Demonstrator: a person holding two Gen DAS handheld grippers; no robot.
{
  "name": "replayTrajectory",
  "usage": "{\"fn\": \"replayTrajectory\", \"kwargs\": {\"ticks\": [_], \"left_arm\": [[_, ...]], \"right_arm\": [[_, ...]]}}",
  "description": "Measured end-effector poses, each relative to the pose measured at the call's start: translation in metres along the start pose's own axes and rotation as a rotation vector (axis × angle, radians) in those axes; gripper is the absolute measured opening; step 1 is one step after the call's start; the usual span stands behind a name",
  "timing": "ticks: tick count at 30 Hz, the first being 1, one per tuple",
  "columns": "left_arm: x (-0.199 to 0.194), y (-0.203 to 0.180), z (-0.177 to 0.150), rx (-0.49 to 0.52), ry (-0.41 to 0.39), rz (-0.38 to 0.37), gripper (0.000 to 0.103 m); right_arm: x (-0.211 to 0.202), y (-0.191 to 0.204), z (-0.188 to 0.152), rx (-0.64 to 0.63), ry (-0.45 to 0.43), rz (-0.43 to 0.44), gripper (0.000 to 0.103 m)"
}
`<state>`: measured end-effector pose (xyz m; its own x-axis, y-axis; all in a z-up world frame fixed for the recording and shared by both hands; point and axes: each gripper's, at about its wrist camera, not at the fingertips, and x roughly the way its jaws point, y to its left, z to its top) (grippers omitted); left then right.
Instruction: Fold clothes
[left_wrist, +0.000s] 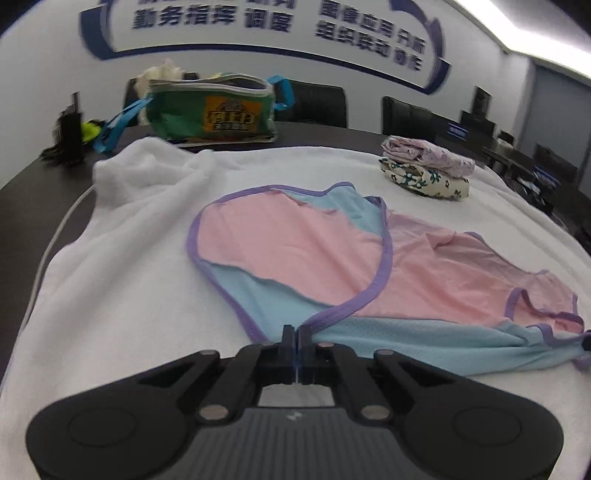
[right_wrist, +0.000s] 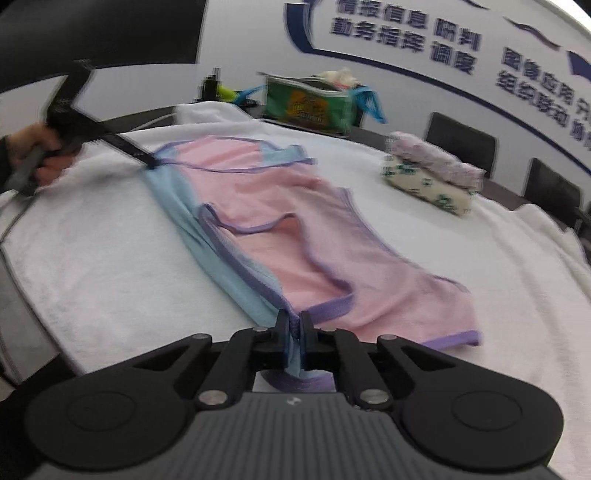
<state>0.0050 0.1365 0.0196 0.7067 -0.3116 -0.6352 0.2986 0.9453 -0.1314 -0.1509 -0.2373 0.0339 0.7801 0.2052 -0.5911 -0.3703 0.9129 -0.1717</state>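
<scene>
Left gripper: fingers together, clamped on the purple-trimmed edge of the garment; the cloth runs out ahead and to the right of the tips.
Right gripper: fingers pinched on the blue edge of the same garment; a fold of blue and purple cloth bunches behind the tips, between the finger bases.
Garment: pink and blue sleeveless top with purple binding, lying flat but rumpled on the white towel, spread forward from both sets of fingers.
Garment, right wrist view: stretches from the right tips diagonally up-left to the left gripper's tips, held at both ends of its blue side.
Hand: grips the left tool's handle, far left of the right fingers, blurred.
White towel: under the garment, covers the dark table, bare on both sides of the fingers.
Folded clothes: small stack, floral piece under a pale printed one, well ahead and right of the left fingers, apart from the garment.
Green bag: far end of the table, beyond the towel, blue straps, pale stuff sticking out the top.
Wall: blue lettering, blurred.
</scene>
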Motion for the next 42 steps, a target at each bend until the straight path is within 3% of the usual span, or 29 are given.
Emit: {"fn": "replayTrajectory", "kwargs": {"ticks": [3, 7, 12, 14, 16, 19, 21, 23, 25, 27, 30, 33, 34, 35, 36, 37, 39, 41, 42], "left_arm": [[-0.022, -0.016, -0.015, -0.038, 0.007, 0.041, 0.0], [-0.052, -0.056, -0.044, -0.096, -0.02, 0.036, 0.0], [-0.081, -0.123, -0.089, -0.168, -0.031, -0.096, 0.0], [-0.089, -0.139, -0.097, -0.093, -0.02, -0.101, 0.005], [-0.104, -0.128, -0.093, -0.064, -0.054, -0.046, 0.008], [-0.121, -0.094, -0.062, -0.082, -0.114, 0.051, 0.019], [-0.114, -0.08, -0.026, -0.074, -0.147, 0.117, 0.022], [-0.096, -0.076, 0.011, -0.069, -0.165, 0.143, 0.035], [-0.062, -0.082, 0.047, -0.065, -0.172, 0.123, 0.049], [-0.02, -0.091, 0.072, -0.125, -0.128, 0.117, 0.052], [0.031, -0.097, 0.084, -0.206, -0.052, 0.099, 0.052], [0.058, -0.097, 0.071, -0.188, -0.074, 0.052, 0.052], [0.065, -0.095, 0.068, -0.186, -0.075, 0.044, 0.052], [0.069, -0.093, 0.064, -0.197, -0.074, 0.045, 0.052], [0.074, -0.09, 0.06, -0.211, -0.073, 0.045, 0.052], [0.077, -0.087, 0.057, -0.231, -0.075, 0.044, 0.052], [0.082, -0.08, 0.049, -0.265, -0.076, 0.042, 0.052], [0.084, -0.078, 0.042, -0.276, -0.092, 0.056, 0.047], [0.084, -0.079, 0.04, -0.268, -0.098, 0.066, 0.047]], "right_arm": [[-0.005, -0.011, 0.004, -0.001, -0.004, -0.054, 0.004], [-0.013, -0.035, 0.001, 0.005, 0.01, -0.13, 0.004], [-0.015, -0.082, -0.017, 0.069, 0.072, -0.306, 0.004], [-0.014, -0.099, -0.024, 0.103, 0.112, -0.328, 0.005], [-0.02, -0.109, -0.026, 0.129, 0.135, -0.269, 0.012], [-0.053, -0.131, -0.021, 0.249, -0.003, -0.138, 0.054], [-0.065, -0.148, -0.013, 0.316, -0.102, -0.118, 0.055], [-0.052, -0.159, -0.002, 0.315, -0.113, -0.13, 0.055], [-0.018, -0.168, 0.011, 0.304, -0.076, -0.095, 0.055], [0.02, -0.177, 0.02, 0.301, -0.02, -0.033, 0.055], [0.071, -0.184, 0.028, 0.329, 0.139, 0.038, 0.055], [0.075, -0.172, 0.021, 0.342, 0.178, 0.162, 0.052], [0.075, -0.165, 0.02, 0.315, 0.195, 0.167, 0.039], [0.075, -0.157, 0.021, 0.259, 0.208, 0.122, 0.015], [0.074, -0.151, 0.024, 0.216, 0.22, 0.046, 0.005], [0.068, -0.148, 0.031, 0.21, 0.199, -0.042, 0.001], [0.04, -0.127, 0.048, 0.079, 0.025, -0.197, 0.001], [0.014, -0.092, 0.056, -0.166, -0.195, -0.365, 0.001], [0.014, -0.081, 0.054, -0.247, -0.232, -0.449, 0.001]]}}
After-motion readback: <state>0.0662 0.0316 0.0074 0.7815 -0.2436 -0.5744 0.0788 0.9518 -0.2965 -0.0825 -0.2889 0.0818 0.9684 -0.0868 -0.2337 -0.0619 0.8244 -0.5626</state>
